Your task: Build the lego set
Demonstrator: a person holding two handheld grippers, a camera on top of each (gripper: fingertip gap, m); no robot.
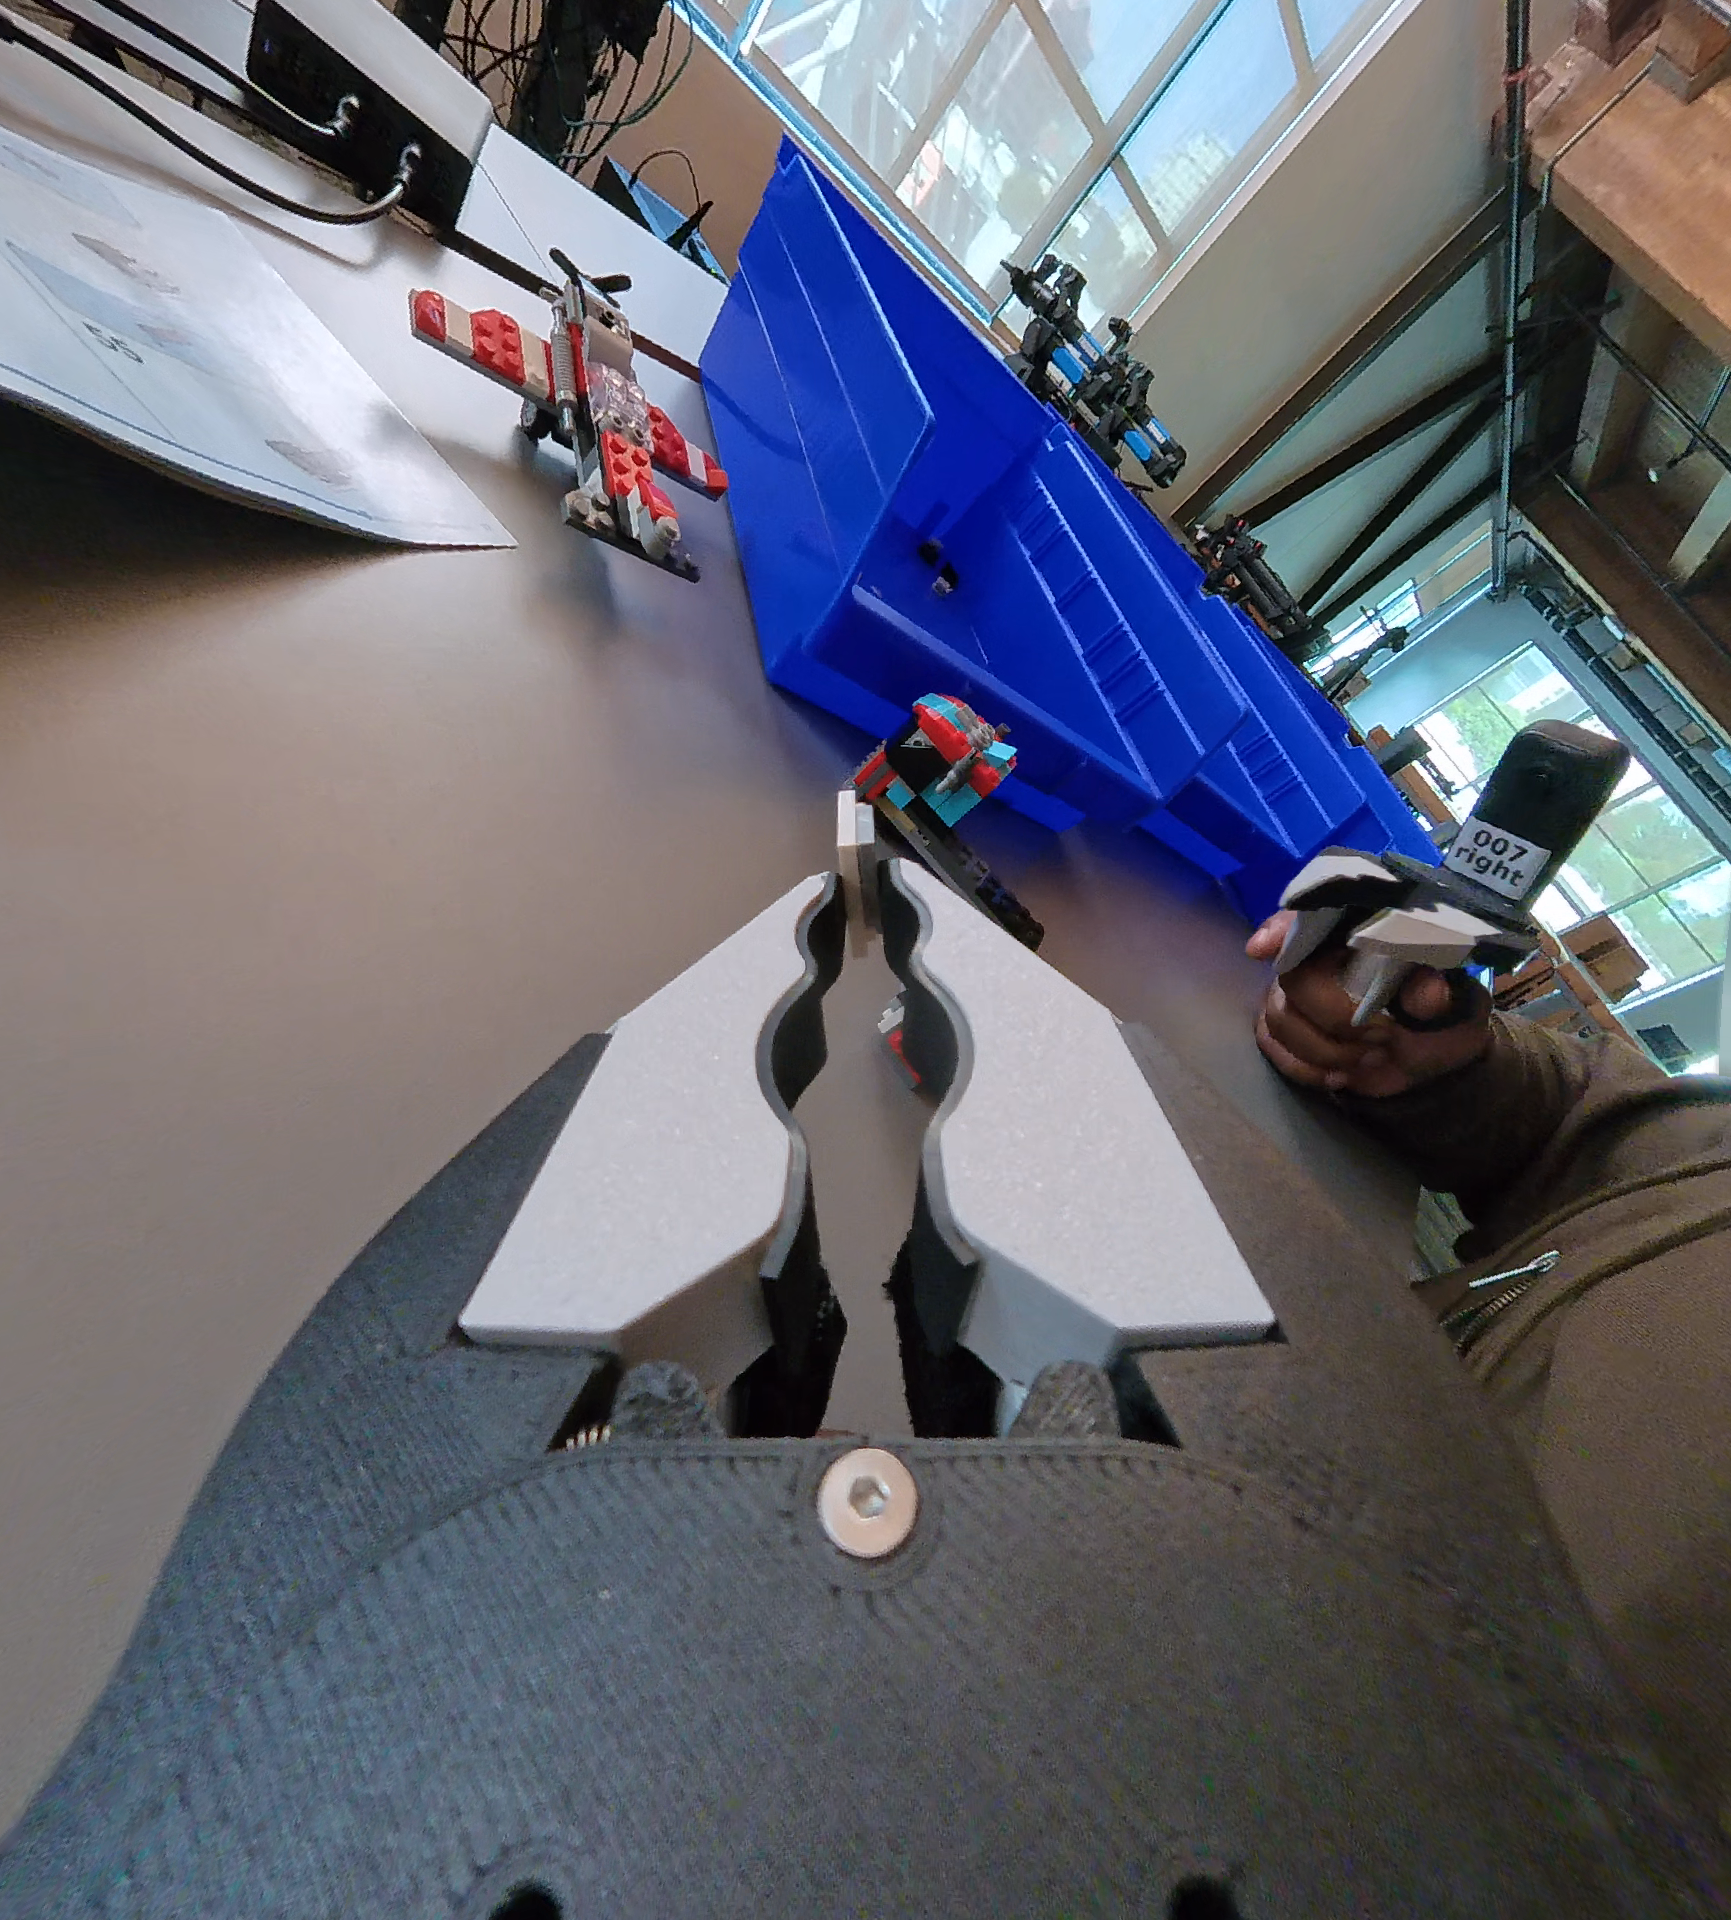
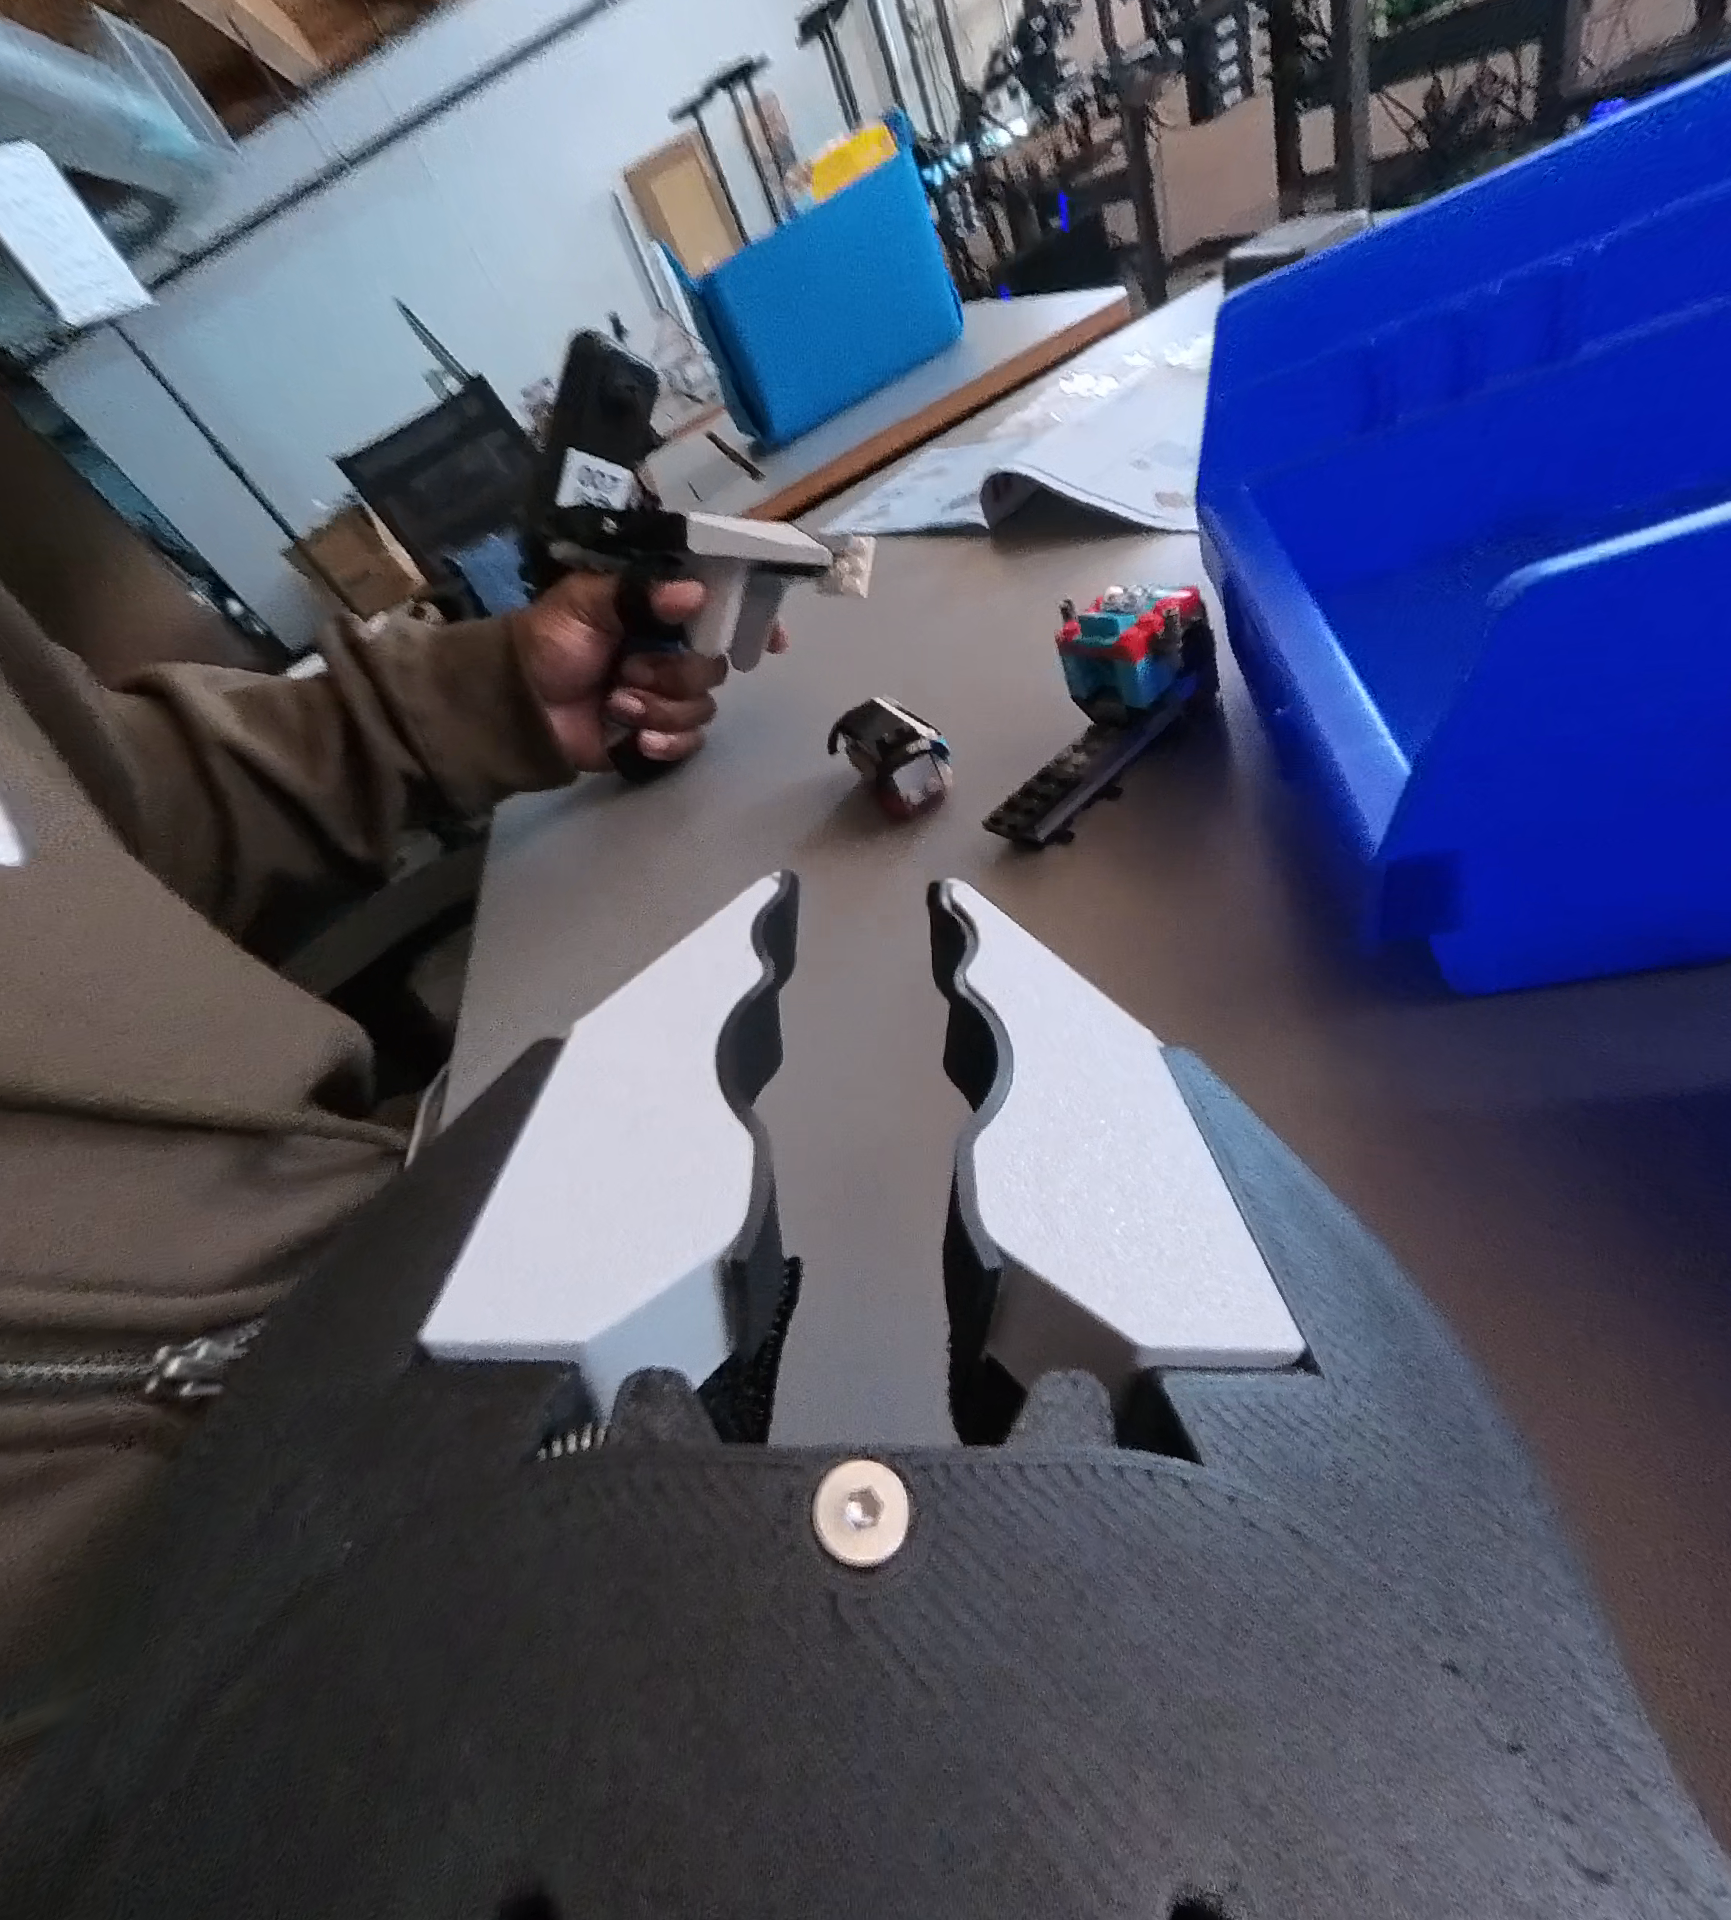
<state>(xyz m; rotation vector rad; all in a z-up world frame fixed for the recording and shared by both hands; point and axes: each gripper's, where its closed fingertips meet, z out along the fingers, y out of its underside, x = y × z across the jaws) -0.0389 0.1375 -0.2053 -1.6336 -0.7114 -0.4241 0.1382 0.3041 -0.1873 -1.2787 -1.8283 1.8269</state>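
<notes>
Left wrist view: left claw (image 1: 863, 894) pinches a pale plate (image 1: 856, 862), above the tabletop (image 1: 321, 831).
Right claw (image 2: 863, 899): jaws apart, empty.
Nearby: teal-red model (image 1: 944, 769), by blue bin (image 1: 944, 499).
Tip: judging here, a steady squeeze keeps the plate square.

Left wrist view sat on left claw (image 1: 863, 904), rolled sideways, low and close over counter (image 1: 217, 831), facing blue bins (image 1: 944, 499) at frame centre; windows filled upper right. Right wrist view sat on right claw (image 2: 861, 904), low, close, facing along counter toward far wall, blue bins (image 2: 1515, 520) at right edge. Shared ground: counter, bins, red-and-teal brick model (image 1: 944, 769) (image 2: 1131, 644). Each view caught other claw: right claw (image 1: 1401, 914) at right edge, left claw (image 2: 799, 561) at upper centre-left.
</notes>
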